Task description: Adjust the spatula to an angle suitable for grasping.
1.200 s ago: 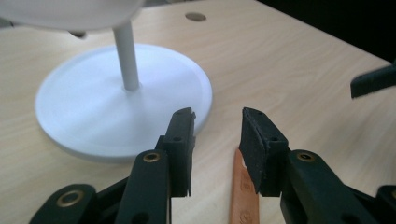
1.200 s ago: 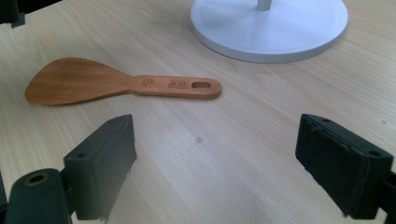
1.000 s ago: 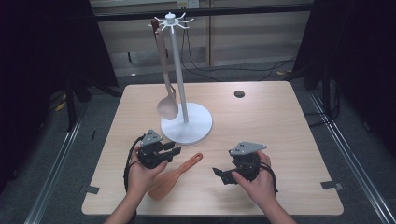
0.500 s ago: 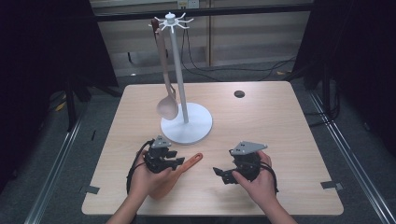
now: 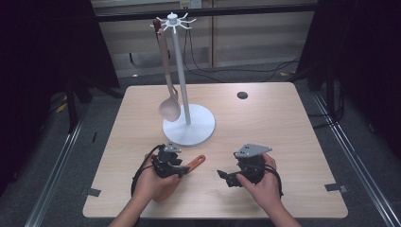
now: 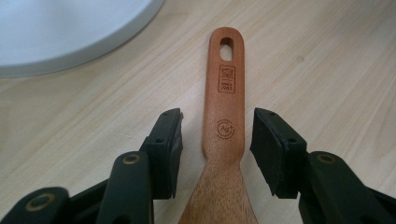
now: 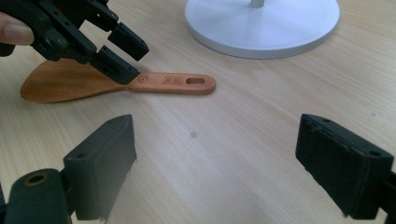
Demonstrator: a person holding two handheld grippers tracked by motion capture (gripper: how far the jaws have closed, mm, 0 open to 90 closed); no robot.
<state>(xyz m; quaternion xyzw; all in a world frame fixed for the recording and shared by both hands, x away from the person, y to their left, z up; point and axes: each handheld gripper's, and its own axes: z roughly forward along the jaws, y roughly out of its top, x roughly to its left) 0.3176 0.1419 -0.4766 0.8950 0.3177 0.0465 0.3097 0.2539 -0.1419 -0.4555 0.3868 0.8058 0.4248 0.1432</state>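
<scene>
A wooden spatula [image 5: 196, 161] lies flat on the table, its handle pointing toward the white stand's base [image 5: 189, 125]. My left gripper [image 5: 178, 166] is low over it. In the left gripper view the handle [image 6: 224, 93] lies between the jaws of the left gripper [image 6: 217, 140] with a gap on each side. Those jaws have just been opening. The right gripper view shows the same: the left gripper [image 7: 126, 58] straddles the spatula [image 7: 70, 84] where blade meets handle. My right gripper [image 5: 223, 176] rests to the right, wide open [image 7: 215, 163], with bare table between its pads.
A wooden spoon [image 5: 169, 106] hangs from a hook on the stand, low over the base rim. A small black disc [image 5: 242, 95] sits at the table's far right. Tape marks [image 5: 332, 187] lie near the front corners. Cables run on the floor behind.
The left hand has moved right and down, covering the spatula's blade, and its gripper now straddles the handle. The right hand has stayed put.
</scene>
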